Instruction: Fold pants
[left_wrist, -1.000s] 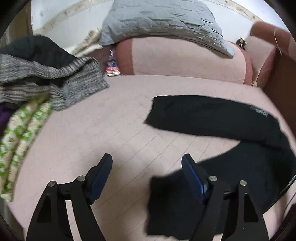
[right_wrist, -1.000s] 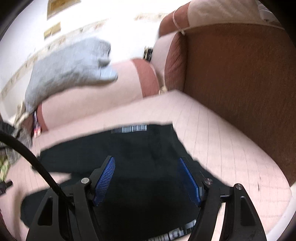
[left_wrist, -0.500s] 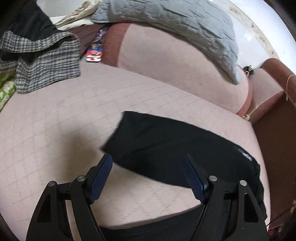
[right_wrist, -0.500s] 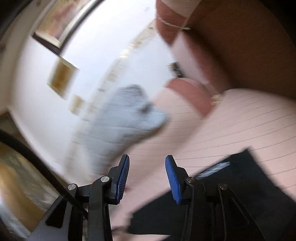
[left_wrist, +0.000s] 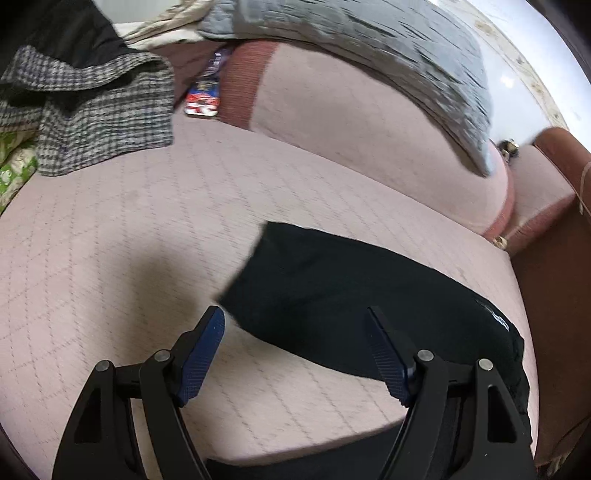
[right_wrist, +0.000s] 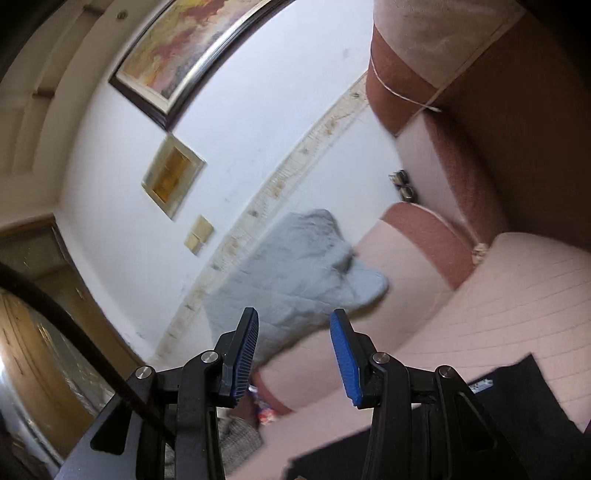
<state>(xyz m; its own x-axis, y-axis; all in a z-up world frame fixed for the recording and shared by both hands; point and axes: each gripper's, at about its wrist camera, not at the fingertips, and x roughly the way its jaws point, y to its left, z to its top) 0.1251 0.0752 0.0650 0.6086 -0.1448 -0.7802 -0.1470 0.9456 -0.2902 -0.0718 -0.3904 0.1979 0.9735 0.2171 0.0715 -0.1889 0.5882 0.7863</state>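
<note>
Black pants (left_wrist: 354, 295) lie spread on the pink quilted sofa seat (left_wrist: 129, 229), one leg end pointing left, the waist with a white label at the right. My left gripper (left_wrist: 295, 332) is open and empty, just above the near edge of that leg. My right gripper (right_wrist: 293, 332) is partly open and empty, raised and tilted up toward the wall. A corner of the pants (right_wrist: 517, 417) shows at the bottom right of the right wrist view.
A checked garment (left_wrist: 103, 110) and a green patterned cloth (left_wrist: 14, 173) are piled at the seat's left. A grey quilted pillow (left_wrist: 369, 48) rests on the pink backrest (left_wrist: 351, 122). A brown armrest (left_wrist: 554, 280) bounds the right side. Framed pictures (right_wrist: 184, 48) hang on the wall.
My left gripper has swung from the near leg toward the far leg end. My right gripper has lifted off the pants, narrowed its opening and tilted up toward the wall.
</note>
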